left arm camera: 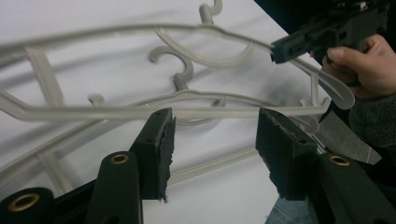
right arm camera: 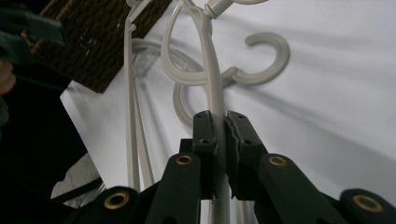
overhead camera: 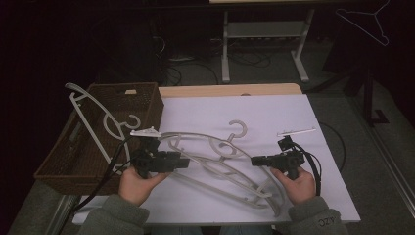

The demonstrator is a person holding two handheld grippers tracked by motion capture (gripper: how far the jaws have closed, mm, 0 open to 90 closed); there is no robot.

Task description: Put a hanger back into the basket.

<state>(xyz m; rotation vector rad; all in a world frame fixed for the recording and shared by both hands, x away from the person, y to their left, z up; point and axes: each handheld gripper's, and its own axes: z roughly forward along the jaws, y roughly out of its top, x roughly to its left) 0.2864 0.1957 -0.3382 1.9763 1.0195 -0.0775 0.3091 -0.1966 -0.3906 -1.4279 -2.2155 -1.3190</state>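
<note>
- The sleeve cuff [overhead camera: 324,221] nearest the camera carries letters that seem to read "ZZC"; hard to be sure.
- Right gripper [overhead camera: 255,160]: jaws clamped tight on the arm of a grey hanger [right arm camera: 215,88].
- Left gripper [overhead camera: 185,162]: jaws partly apart, pads clear, a hanger bar [left arm camera: 140,112] just beyond their tips.
- About three overlapping hangers lie on the white sheet [overhead camera: 274,112]; their tangle hinders counting.
- One more hanger [overhead camera: 93,125] leans in the wicker basket [overhead camera: 142,95], partly hidden.

You'll find one bit of lettering — on the cuff of your right sleeve [overhead camera: 320,221] in the high view, pale characters seen upside down, roughly "ZYC" — too small to be sure of. Nothing else carries text you could read.
</note>
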